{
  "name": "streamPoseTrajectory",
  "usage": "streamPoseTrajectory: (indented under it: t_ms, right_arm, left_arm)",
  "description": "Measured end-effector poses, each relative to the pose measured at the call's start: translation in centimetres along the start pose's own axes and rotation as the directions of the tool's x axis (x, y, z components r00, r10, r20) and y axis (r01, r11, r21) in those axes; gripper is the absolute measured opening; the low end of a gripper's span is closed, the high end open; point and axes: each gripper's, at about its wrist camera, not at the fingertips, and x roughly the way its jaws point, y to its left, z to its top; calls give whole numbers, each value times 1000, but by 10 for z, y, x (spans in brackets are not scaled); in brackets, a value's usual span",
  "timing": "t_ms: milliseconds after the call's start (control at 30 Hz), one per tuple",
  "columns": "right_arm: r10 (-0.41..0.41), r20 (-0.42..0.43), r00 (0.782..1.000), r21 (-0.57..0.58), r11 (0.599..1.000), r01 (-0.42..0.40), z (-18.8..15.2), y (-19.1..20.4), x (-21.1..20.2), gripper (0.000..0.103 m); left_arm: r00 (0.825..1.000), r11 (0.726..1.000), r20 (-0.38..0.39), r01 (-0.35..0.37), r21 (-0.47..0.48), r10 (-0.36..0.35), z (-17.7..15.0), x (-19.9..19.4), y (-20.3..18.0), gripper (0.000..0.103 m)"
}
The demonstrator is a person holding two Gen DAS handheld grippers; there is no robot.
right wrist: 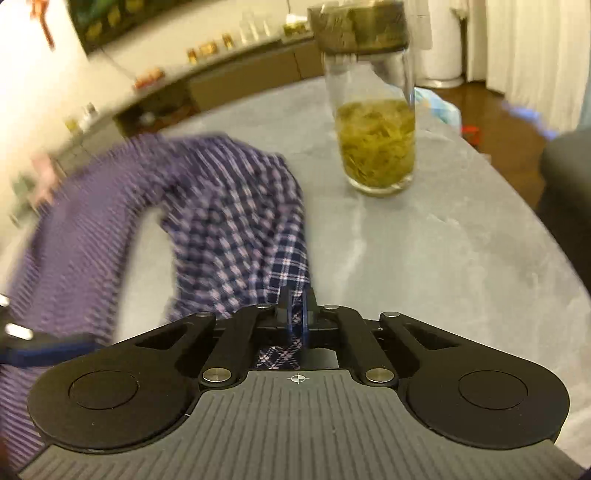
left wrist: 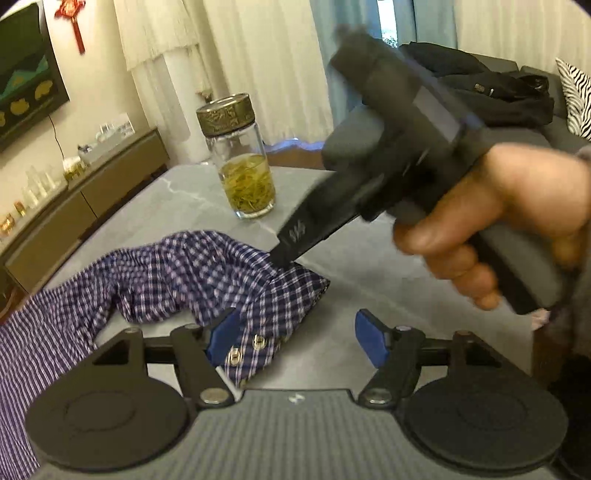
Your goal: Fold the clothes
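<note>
A: Grey marble-look table (left wrist: 369,258), pale veins, rounded edge. Living room behind: cream curtains (left wrist: 258,66), blue drape, low brown cabinet (left wrist: 92,199) with small bottles on top, dark framed picture (left wrist: 26,81) and a red knot ornament (left wrist: 72,18) on the wall.

B: Right side?

A: Dark sofa (left wrist: 517,103) with black clothes piled on it and a zebra cushion (left wrist: 576,96).

B: Anything else on the table?

A: Glass jar (right wrist: 373,122), metal lid, green tea leaves in liquid, upright near the far edge, apart from the cloth.

B: The garment?

A: Purple-navy checked shirt (left wrist: 192,273), crumpled on the table, trailing off the left edge. Cuff with snap buttons lies by the left gripper (left wrist: 295,339).

B: Left claw?

A: Wide apart, blue pads (left wrist: 371,341) clear; one pad just touches the cuff, nothing pinched.

B: Right?

A: Right gripper (right wrist: 295,314) clamped tight on a shirt fold, fabric pinched between the pads. From the left camera, a hand (left wrist: 498,221) grips its handle, tip down on the shirt. Right view is blurred.
</note>
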Motion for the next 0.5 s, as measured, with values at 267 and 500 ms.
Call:
streamPoseTrajectory:
  t_ms: [267, 500]
  right_arm:
    - [251, 71, 965, 124, 958, -258, 10, 5, -24, 0]
    - [293, 171, 941, 148, 936, -319, 16, 1, -47, 7]
  left_arm:
    - [993, 989, 5, -118, 90, 118, -1, 37, -8, 2]
    - [993, 948, 34, -95, -302, 110, 11, -19, 119, 3]
